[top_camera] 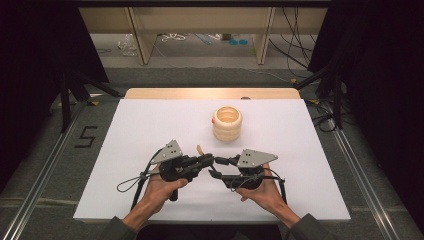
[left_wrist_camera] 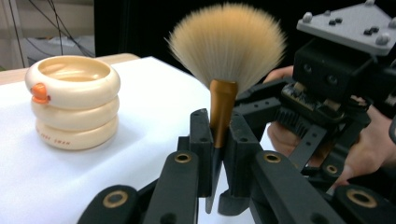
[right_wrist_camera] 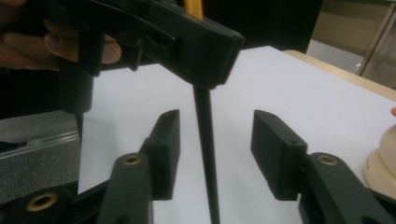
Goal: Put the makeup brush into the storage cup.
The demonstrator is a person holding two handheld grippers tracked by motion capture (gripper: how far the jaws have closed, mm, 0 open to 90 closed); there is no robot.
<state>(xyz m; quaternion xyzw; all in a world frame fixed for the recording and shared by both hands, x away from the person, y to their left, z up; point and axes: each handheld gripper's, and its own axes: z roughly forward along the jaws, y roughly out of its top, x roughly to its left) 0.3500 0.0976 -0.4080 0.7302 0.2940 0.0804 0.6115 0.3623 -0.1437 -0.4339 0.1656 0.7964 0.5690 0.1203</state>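
Left tongs (left_wrist_camera: pixel 219 140) are clamping a makeup brush (left_wrist_camera: pixel 223 93) upright for handover; right tongs (right_wrist_camera: pixel 215 154) are gaping around its handle, gripping nothing.

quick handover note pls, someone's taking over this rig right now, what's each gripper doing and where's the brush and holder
Left gripper: shut on the brush, which stands upright, bristles up.
Right gripper: jaws apart on either side of the brush's thin black handle, not touching it.
Ringed cream holder: stands farther back on the white table, nothing visible inside it.
Done: brush is lifted and held by the left gripper alone.
Left, probably: carry the brush to the holder and set it in.
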